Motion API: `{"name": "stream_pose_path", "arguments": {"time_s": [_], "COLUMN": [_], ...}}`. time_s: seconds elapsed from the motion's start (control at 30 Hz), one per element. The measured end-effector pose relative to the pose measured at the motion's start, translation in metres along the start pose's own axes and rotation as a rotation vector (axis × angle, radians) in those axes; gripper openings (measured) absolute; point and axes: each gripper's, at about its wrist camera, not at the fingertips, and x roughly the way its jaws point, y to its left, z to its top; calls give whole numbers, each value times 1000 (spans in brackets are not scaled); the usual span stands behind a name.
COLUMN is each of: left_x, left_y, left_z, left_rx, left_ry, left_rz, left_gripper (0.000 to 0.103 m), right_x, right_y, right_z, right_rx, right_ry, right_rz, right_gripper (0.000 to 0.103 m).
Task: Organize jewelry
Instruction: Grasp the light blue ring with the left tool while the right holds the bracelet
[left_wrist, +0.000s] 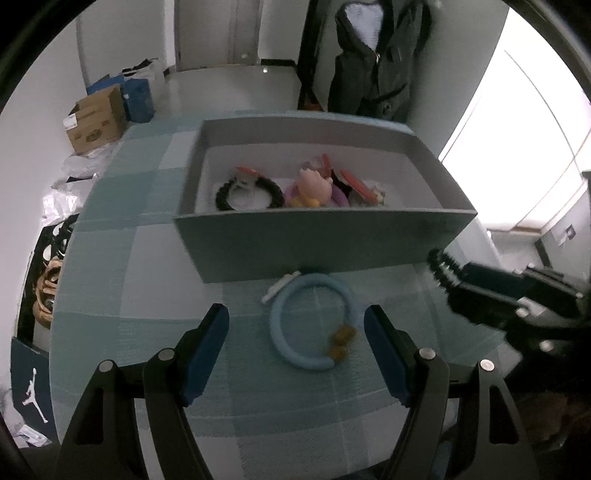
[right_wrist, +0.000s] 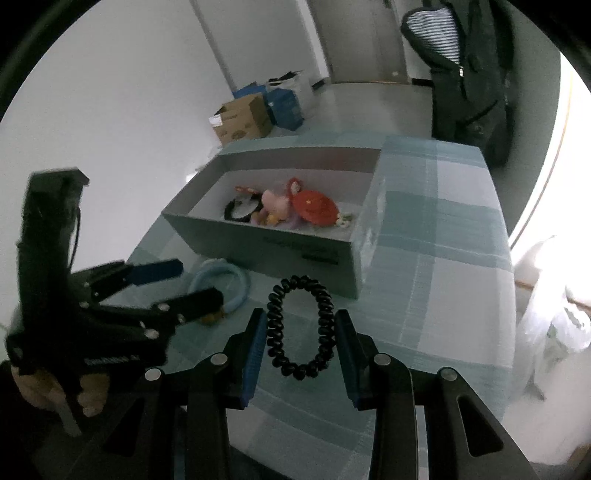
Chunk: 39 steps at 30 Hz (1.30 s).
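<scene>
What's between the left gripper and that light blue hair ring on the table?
Nothing visible. The left gripper is open, and the light blue hair ring lies flat on the checked tablecloth between its fingers, just in front of the gray box.

The table (left_wrist: 140, 280) is covered in a pale blue-green checked cloth. A grey open-topped box (left_wrist: 317, 243) stands on it toward the far edge. Just beside the box's near wall, a light blue ring (left_wrist: 280, 332) with small brown attachments lies flat on the cloth.
</scene>
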Motion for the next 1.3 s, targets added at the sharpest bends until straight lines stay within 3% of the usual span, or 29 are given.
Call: {"name": "stream_pose_path", "arguments": {"time_s": [0.27, 0.67, 0.77, 1.07, 1.3], "left_x": [6, 8, 7, 5, -15], "left_y": [-14, -10, -11, -7, -4], "left_z": [-4, 0, 3, 4, 5], "left_rx": [90, 86, 89, 68, 44], "left_ry": [19, 31, 28, 29, -31], "left_rz": [82, 73, 68, 36, 0], "left_gripper": [72, 70, 56, 55, 55], "right_x": [-4, -4, -4, -5, -18], "right_y": [-10, -14, -14, -12, -14], "right_z": [0, 4, 3, 1, 9], "right_rx": [27, 54, 53, 54, 82], "right_ry": [-8, -18, -18, -35, -109], "right_rz": [4, 21, 21, 11, 46], "right_gripper": [35, 36, 36, 36, 36]}}
